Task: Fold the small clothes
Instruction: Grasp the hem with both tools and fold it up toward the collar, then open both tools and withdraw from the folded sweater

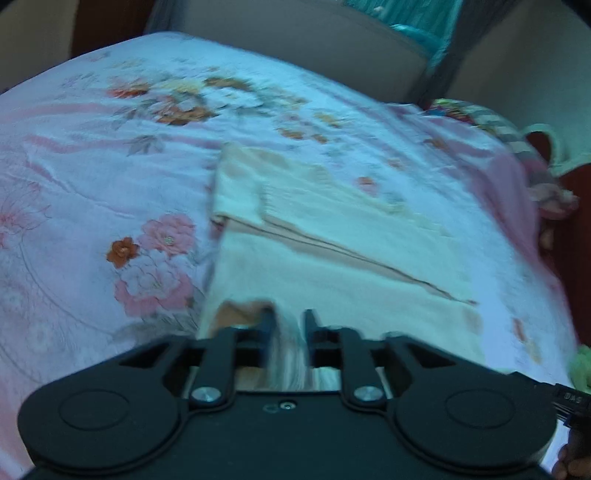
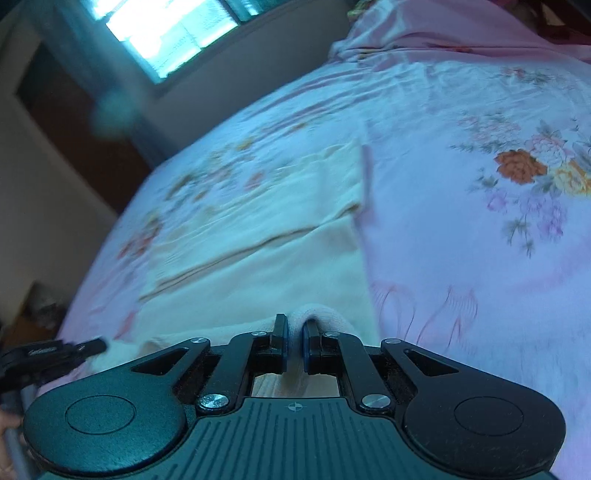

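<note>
A cream knit garment (image 1: 332, 236) lies on a bed covered by a pink floral bedsheet (image 1: 110, 177), partly folded, with one layer lapped over another along a slanting edge. In the left wrist view the left claw (image 1: 290, 325) sits at 6 o'clock over the garment's near hem; its jaws stand a little apart with blurred cloth running between them, and whether the pads press on it I cannot tell. In the right wrist view the right claw (image 2: 294, 326) is also at 6 o'clock, its jaws drawn nearly together and clamped on a bunched fold of the same garment (image 2: 258, 236), which spreads away toward 11 o'clock. The other claw's black frame shows at 8 o'clock there. A window (image 2: 166, 33) glows at 11 o'clock beyond the bed. Both views are motion-blurred.
</note>
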The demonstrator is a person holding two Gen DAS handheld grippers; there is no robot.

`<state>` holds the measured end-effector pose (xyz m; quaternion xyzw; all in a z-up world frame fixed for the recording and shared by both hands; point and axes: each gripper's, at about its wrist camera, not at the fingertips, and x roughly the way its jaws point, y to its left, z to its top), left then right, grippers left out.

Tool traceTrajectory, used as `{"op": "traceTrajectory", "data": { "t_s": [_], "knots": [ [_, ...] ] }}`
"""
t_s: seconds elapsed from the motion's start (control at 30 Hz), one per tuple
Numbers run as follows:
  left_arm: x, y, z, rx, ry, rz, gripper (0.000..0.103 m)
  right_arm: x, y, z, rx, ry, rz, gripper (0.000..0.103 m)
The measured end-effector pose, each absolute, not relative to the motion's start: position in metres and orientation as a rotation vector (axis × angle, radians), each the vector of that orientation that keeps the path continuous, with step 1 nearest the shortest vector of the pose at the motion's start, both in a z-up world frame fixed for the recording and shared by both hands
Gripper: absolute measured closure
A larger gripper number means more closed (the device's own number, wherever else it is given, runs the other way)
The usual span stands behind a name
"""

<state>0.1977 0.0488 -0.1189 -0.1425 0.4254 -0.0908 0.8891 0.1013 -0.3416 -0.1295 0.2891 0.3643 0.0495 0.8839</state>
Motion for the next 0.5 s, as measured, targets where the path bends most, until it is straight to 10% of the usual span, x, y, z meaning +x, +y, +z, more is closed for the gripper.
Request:
{"op": "traceTrajectory", "data": {
  "t_s": [0.13, 0.3, 0.5],
  "knots": [
    [0.213, 0.055, -0.122, -0.271, 0.904, -0.168, 0.080, 0.127, -0.348, -0.138, 0.572, 0.809, 0.099, 0.092],
    [0.218, 0.061, -0.120, -0.152, 0.894, -0.170, 0.078, 0.139, -0.362, -0.138, 0.645, 0.774, 0.098, 0.034],
    [0.212, 0.076, -0.120, -0.013, 0.908, -0.149, 0.078, 0.154, -0.360, -0.125, 0.549, 0.767, 0.115, 0.035]
  ]
}}
